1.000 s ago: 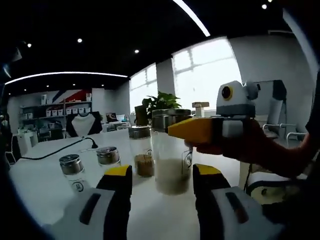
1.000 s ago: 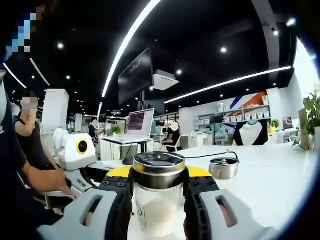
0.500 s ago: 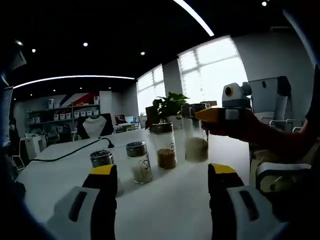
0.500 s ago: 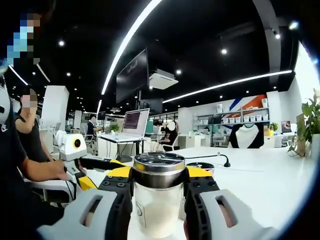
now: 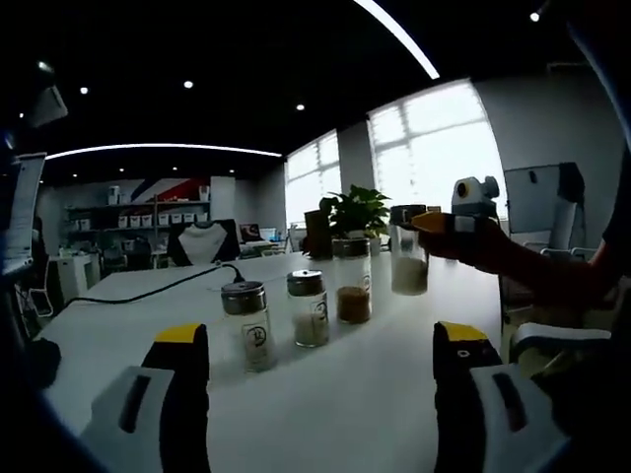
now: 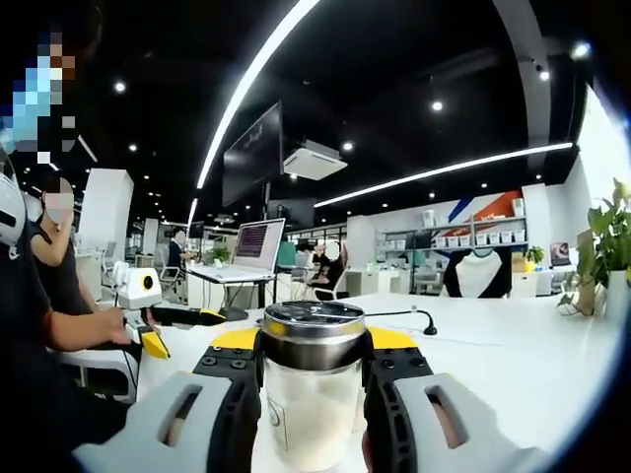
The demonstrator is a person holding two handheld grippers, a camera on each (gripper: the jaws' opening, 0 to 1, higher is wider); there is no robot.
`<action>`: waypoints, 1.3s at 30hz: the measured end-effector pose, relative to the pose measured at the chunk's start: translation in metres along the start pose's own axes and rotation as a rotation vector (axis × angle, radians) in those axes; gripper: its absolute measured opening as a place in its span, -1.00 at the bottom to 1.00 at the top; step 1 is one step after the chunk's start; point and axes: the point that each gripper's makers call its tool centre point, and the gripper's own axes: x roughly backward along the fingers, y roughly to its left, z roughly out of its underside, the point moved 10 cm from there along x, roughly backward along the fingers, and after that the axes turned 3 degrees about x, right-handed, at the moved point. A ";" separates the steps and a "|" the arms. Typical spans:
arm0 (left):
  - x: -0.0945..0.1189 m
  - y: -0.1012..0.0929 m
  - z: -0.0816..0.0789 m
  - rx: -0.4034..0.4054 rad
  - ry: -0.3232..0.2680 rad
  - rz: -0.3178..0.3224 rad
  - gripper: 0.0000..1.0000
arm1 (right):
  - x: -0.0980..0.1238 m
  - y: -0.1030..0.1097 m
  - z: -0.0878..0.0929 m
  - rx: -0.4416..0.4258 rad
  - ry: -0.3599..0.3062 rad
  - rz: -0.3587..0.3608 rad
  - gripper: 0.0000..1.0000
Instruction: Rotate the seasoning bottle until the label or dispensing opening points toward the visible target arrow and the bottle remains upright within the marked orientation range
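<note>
- The left gripper view looks low across the white table (image 5: 118, 325), from well back, toward a row of steel-capped glass seasoning jars (image 5: 308, 307).
- The right gripper view sits close against the white-filled glass seasoning bottle (image 6: 313, 394).
- Both views share that bottle (image 5: 408, 262) and the table (image 6: 513, 355).

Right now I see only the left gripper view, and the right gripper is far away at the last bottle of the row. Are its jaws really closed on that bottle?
Observer: Yes. In the right gripper view the right gripper has both jaws pressed on the seasoning bottle, just under its metal lid.
Operator: Is it upright?
Observer: It stands upright between the jaws, with white powder inside.
Operator: Any label?
Observer: A small printed mark sits low on the glass, toward the left jaw.
</note>
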 end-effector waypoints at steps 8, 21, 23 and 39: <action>0.006 0.002 0.001 0.022 0.001 -0.004 0.99 | 0.007 -0.020 0.007 0.020 0.029 0.015 -0.26; 0.015 0.006 0.001 0.033 -0.002 -0.005 0.99 | 0.004 -0.058 0.021 0.043 0.039 0.008 -0.26; 0.014 0.006 0.002 0.035 0.006 -0.002 0.99 | 0.004 -0.062 0.025 0.035 0.038 0.008 -0.26; 0.011 0.004 0.006 0.008 0.037 -0.005 0.99 | 0.000 -0.077 0.042 0.015 0.041 -0.042 -0.26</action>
